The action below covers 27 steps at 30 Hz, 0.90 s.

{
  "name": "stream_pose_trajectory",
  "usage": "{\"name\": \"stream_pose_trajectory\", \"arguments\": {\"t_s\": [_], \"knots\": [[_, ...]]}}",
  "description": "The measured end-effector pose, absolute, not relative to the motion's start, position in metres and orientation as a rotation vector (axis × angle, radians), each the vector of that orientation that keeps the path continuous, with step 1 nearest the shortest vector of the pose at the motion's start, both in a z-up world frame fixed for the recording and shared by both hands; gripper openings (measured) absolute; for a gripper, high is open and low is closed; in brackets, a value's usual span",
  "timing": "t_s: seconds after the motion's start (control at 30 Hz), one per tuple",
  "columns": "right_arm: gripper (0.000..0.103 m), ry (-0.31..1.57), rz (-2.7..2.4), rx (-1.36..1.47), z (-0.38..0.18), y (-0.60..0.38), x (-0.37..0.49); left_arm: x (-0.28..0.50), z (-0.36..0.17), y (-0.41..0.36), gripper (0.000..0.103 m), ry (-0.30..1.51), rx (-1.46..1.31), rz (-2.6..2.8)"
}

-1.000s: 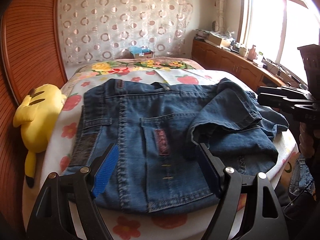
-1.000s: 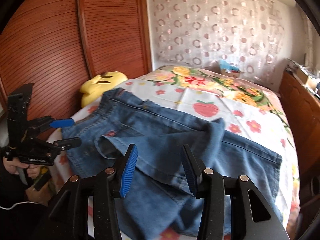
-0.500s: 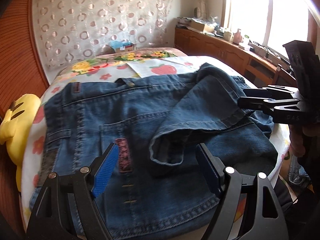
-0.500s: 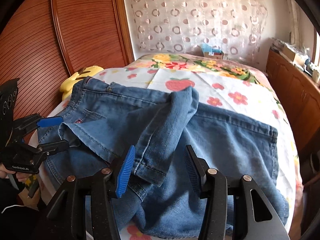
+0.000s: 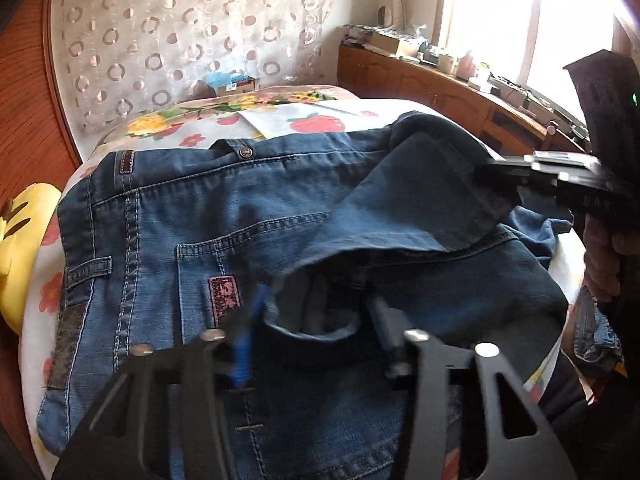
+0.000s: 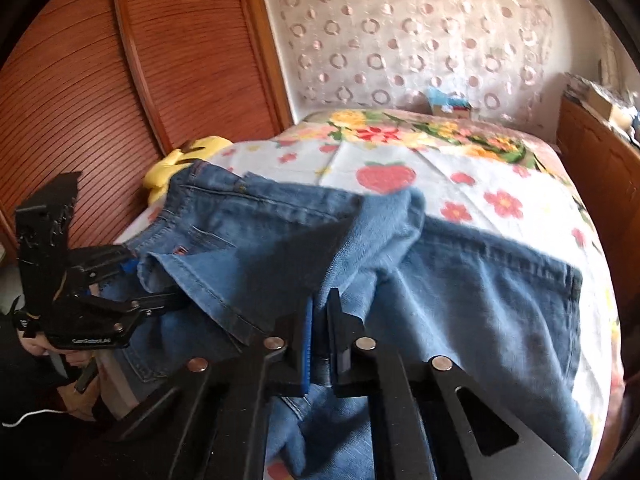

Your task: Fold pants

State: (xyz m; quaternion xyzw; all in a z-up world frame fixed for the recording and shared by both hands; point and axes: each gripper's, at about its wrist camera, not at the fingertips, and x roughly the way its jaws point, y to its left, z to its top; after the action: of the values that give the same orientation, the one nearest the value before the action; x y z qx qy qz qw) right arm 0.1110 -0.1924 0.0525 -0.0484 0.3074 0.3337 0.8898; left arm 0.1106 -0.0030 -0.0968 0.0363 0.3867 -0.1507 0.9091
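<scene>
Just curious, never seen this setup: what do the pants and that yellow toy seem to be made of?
The pants look like blue denim: matte woven cotton with pale contrast stitching and a metal button. The yellow toy looks like soft plush fabric, smooth and rounded, though only part shows.

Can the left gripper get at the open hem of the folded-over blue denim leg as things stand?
Probably yes: the left gripper already straddles the open hem of the blue denim leg, jaws closing, with nothing in between.
</scene>
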Motion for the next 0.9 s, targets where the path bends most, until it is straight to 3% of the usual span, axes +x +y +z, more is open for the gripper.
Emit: {"name": "stream_pose_trajectory", "arguments": {"t_s": [0.07, 0.17, 0.53, 0.9], "knots": [[0.005, 0.605, 0.704, -0.098, 0.059, -0.195, 0.113, 0.106, -0.094, -0.003, 0.023, 0.782, 0.080, -0.311], [0.003, 0.570, 0.708, -0.116, 0.071, -0.200, 0.111, 0.096, -0.083, 0.002, 0.016, 0.749, 0.064, -0.318], [0.003, 0.482, 0.842, -0.139, 0.104, -0.155, 0.124, 0.045, -0.039, 0.051, 0.014, 0.641, 0.009, -0.255], [0.003, 0.536, 0.953, -0.207, 0.092, -0.065, 0.170, 0.030, -0.054, 0.104, 0.014, 0.678, -0.039, -0.131]]}}
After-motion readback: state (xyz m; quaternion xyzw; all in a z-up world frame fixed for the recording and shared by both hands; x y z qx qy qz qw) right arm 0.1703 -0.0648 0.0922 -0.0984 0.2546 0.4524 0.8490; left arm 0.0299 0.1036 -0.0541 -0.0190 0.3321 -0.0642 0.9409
